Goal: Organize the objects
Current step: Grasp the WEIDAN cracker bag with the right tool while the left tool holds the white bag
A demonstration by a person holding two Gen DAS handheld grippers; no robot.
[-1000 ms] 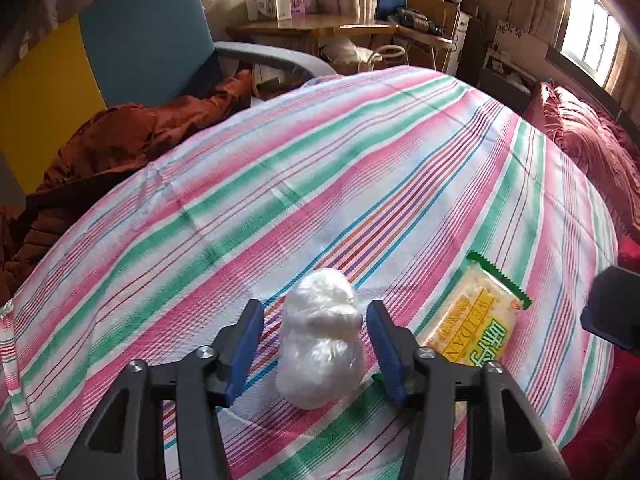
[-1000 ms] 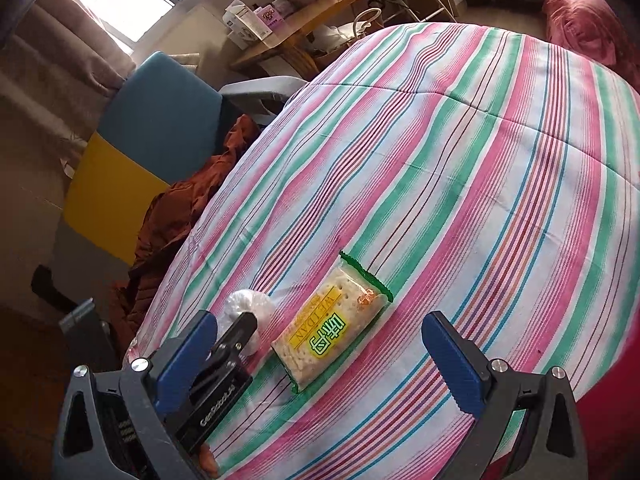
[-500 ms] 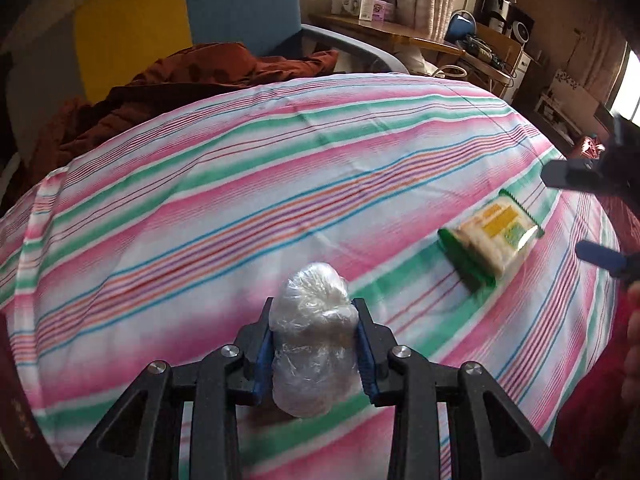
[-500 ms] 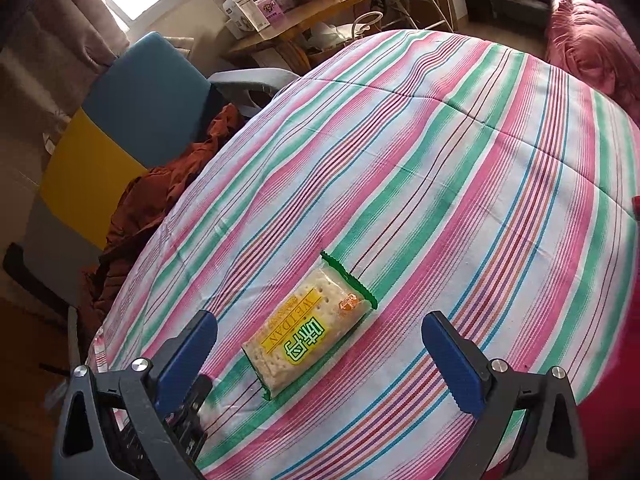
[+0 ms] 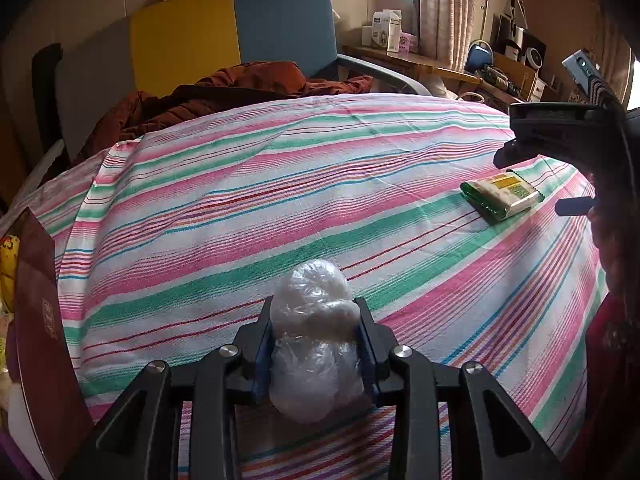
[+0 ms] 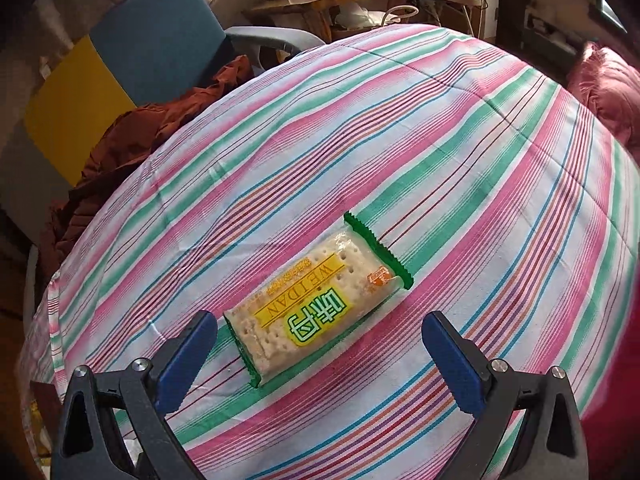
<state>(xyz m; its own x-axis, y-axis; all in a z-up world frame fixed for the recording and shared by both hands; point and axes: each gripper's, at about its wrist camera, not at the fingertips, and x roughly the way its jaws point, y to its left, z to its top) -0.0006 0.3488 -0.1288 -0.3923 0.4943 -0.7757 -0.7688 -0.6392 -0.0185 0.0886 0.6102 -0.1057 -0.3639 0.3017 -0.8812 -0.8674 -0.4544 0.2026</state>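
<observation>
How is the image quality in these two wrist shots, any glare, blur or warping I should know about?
Left wrist view: strong fisheye bulge in the striped pink-and-green bedcover; daylight blows out the window; the clear plastic-wrapped white bundle in the left gripper is sharp. Right wrist view: same warping, dark corners; the green-edged cracker packet reads crisply between the open right gripper fingers, with mild sheen on its wrapper.
</observation>
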